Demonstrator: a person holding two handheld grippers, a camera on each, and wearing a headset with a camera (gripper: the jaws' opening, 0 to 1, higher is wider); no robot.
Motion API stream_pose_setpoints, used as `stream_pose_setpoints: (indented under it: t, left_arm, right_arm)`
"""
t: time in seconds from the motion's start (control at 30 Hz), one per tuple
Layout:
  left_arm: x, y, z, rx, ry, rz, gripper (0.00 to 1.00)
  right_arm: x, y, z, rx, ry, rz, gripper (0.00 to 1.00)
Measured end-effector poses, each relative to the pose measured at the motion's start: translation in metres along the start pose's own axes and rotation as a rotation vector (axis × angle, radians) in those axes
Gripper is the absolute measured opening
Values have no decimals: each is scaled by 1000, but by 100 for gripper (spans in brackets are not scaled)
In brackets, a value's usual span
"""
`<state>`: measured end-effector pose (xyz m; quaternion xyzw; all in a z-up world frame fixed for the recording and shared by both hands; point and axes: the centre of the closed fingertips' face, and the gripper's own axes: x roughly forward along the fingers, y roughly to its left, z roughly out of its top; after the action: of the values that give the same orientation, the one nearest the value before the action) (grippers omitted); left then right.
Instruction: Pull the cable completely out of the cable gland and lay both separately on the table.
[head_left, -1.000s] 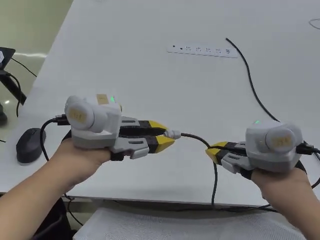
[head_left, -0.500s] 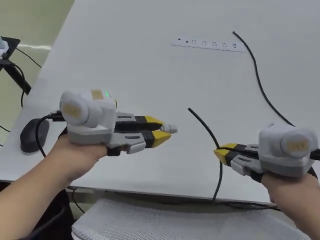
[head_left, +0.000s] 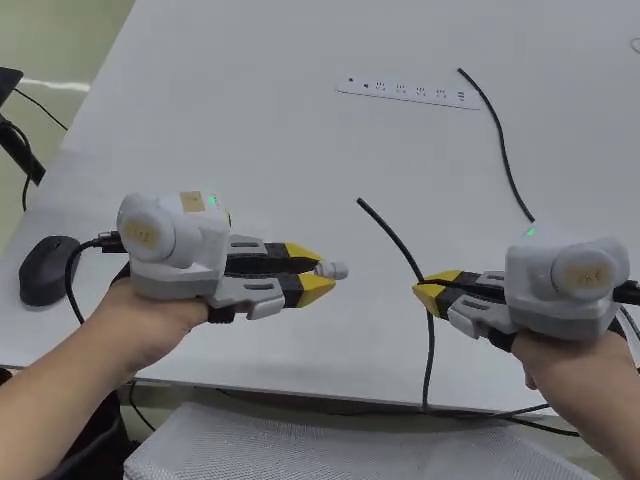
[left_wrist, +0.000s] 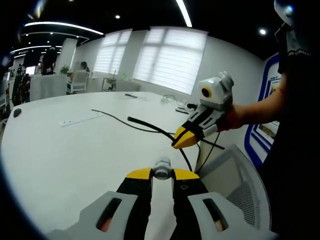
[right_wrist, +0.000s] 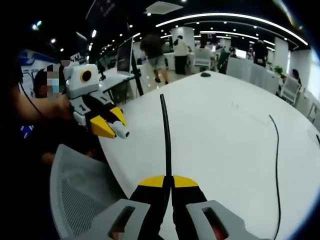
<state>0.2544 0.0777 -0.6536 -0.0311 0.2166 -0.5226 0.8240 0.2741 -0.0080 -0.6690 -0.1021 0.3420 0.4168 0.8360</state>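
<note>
Above the near edge of the table, the left gripper pinched the cable gland; to its right, the right gripper gripped the cable, whose free end stood clear. Pulling looked done; next, each needed setting down apart.

Head view, from above and behind, looks down at the left gripper, right gripper and table; each gripper view looks close along its own jaws toward the other gripper, all sharing the cable.
</note>
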Motion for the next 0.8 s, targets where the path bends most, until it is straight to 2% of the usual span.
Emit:
stream_pose_setpoints:
  t: [0.1, 0.23, 0.4, 0.5, 0.57, 0.63, 0.8]
  left_arm:
    - [0, 0, -1, -7, -12, -10, 15]
    - [2, 1, -9, -16, -15, -17, 15]
    - [0, 4, -22, -7, -7, -25, 15]
    - [-1, 6, -29, -13, -5, -32, 15]
    - [-2, 9, -33, -28, -2, -34, 15]
    - [-3, 10, -37, -34, 2, -39, 15]
    - [-5, 16, -41, -35, 15, -45, 15]
  right_arm:
    - [0, -2, 14, -26, 3, -4, 0]
    - [4, -6, 30, -60, 7, -14, 0]
    - [19, -14, 37, -123, 59, -22, 0]
    - [28, -23, 45, -163, 82, -58, 0]
    - [34, -26, 50, -156, 88, -66, 0]
    - [41, -30, 56, -100, 85, -64, 0]
    - [61, -36, 69, -113, 104, -77, 0]
